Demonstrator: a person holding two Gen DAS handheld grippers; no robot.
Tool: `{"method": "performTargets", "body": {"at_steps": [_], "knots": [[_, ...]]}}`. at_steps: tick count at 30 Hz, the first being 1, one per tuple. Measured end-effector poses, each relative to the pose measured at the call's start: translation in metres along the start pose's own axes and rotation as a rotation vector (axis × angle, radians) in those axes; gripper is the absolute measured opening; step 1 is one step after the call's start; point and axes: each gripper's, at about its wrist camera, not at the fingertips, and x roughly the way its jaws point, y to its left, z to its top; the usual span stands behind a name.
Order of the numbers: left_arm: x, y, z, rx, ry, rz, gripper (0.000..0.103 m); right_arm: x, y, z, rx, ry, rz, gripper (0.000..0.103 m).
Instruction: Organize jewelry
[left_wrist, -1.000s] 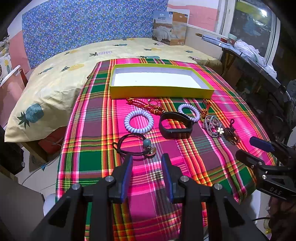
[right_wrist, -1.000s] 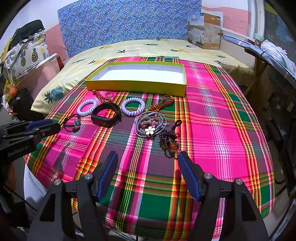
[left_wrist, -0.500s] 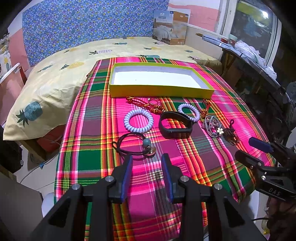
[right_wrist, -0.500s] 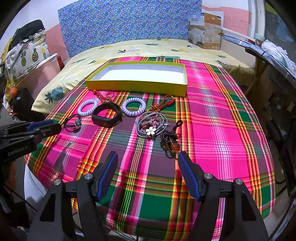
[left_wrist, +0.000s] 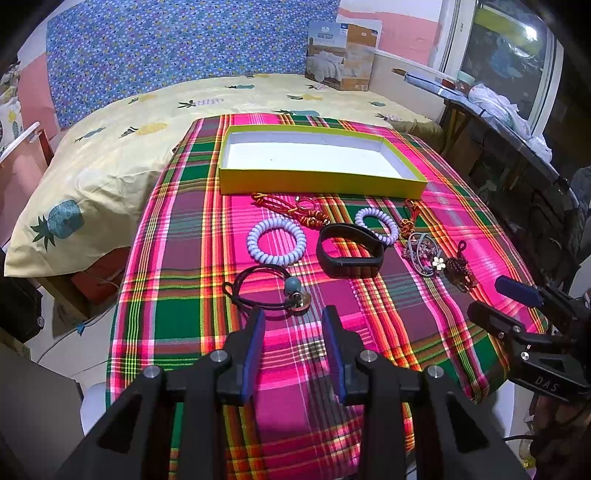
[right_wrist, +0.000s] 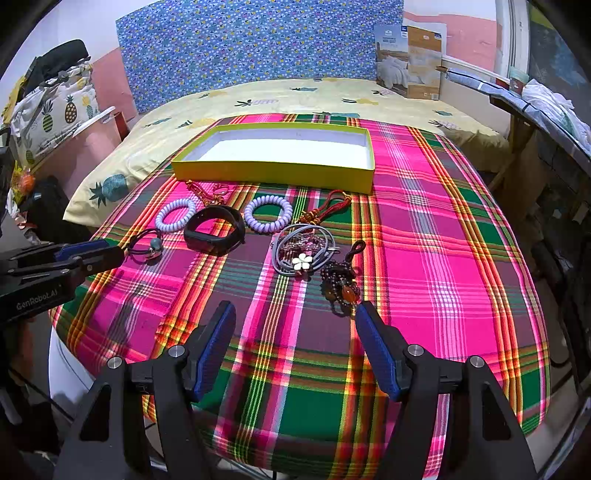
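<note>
Both grippers hover over the near edge of the plaid cloth (right_wrist: 424, 229), empty. On the left, the left gripper (left_wrist: 293, 314) has its blue pads parted by a narrow gap with nothing between them. Just ahead of its tips, slightly left, lies the black cord bracelet (left_wrist: 264, 286) with its blue bead and metal charm. Beyond that sits a white coil band (left_wrist: 276, 246), and to its right the black wristband (left_wrist: 349, 251), a second coil band (left_wrist: 376, 226) touching its far side. Farther ahead still, the yellow box (left_wrist: 321, 181) lies open with a bare white floor.

To the right, the right gripper (right_wrist: 295, 314) is spread wide. The dark bead string (right_wrist: 341, 286) with an amber stone lies just ahead of its right finger (right_wrist: 376, 350), perhaps touching the tip. Ahead, near centre, lies the grey cord bundle (right_wrist: 301, 249) with a white flower, a red knotted cord (right_wrist: 328, 208) beyond it.
</note>
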Motion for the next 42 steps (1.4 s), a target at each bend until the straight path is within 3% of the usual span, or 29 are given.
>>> {"method": "performTargets", "body": {"at_steps": [18,35,37,39,42], "knots": [[0.009,0.018,0.006,-0.033,-0.034,0.03,0.033,0.007,-0.009,0.003,0.025,-0.003,0.005,0.068],[0.042,0.027,0.008,-0.021,0.029,0.001,0.037,0.04,-0.039,0.011,0.066,0.017,-0.005,0.067],[0.044,0.023,0.008,-0.01,0.032,-0.002,0.04,0.044,-0.04,0.012,0.061,0.019,0.005,0.063],[0.046,0.021,0.008,0.0,0.036,-0.013,0.043,0.048,-0.039,0.013,0.053,0.026,0.008,0.049],[0.047,0.016,0.008,0.028,0.031,0.001,0.043,0.052,-0.038,0.013,0.052,0.035,0.008,0.036]]}}
